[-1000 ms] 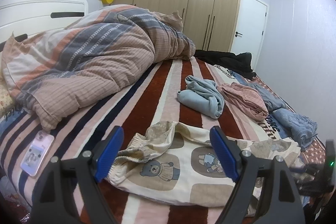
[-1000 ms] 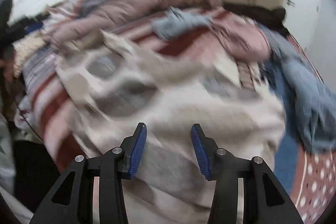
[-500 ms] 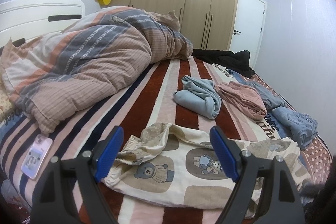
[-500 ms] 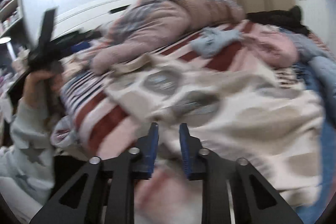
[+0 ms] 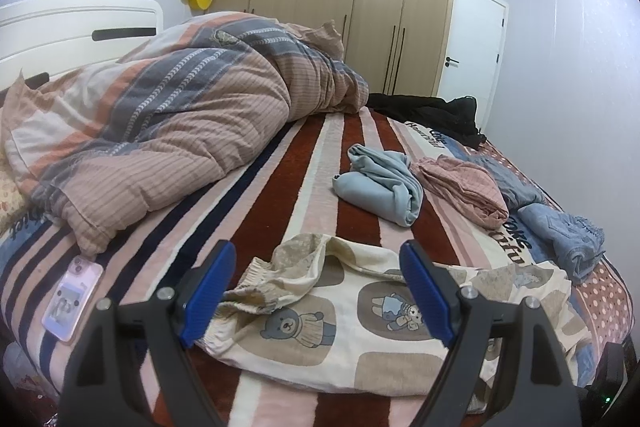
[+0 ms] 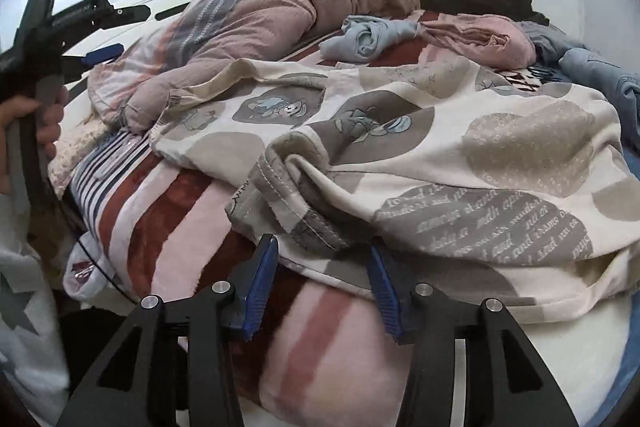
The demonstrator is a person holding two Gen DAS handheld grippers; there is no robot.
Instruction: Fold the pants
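Note:
Cream pants (image 5: 320,331) with bear prints lie crumpled across the striped blanket (image 5: 280,195) at the bed's near edge. Their elastic waistband (image 5: 260,281) sits between the wide-open fingers of my left gripper (image 5: 318,293), whose pads touch nothing. In the right wrist view the pants (image 6: 420,147) spread out ahead, with a folded leg hem (image 6: 296,195) nearest. My right gripper (image 6: 324,287) hovers low at that hem, its jaws opening; the cloth edge lies between the fingertips, but the pads do not press on it. A hand holds the left gripper (image 6: 44,27) at the far left.
A bunched striped duvet (image 5: 168,131) fills the left of the bed. A pink phone (image 5: 72,297) lies near the front left edge. A light blue garment (image 5: 380,183), a pink one (image 5: 464,187), denim (image 5: 560,231) and black clothes (image 5: 432,111) sit further back. Wardrobe (image 5: 352,7) behind.
The right gripper narrowed its jaws, then widened them again while moving lower and closer to the pants' hem. The left gripper stayed where it was, still open.

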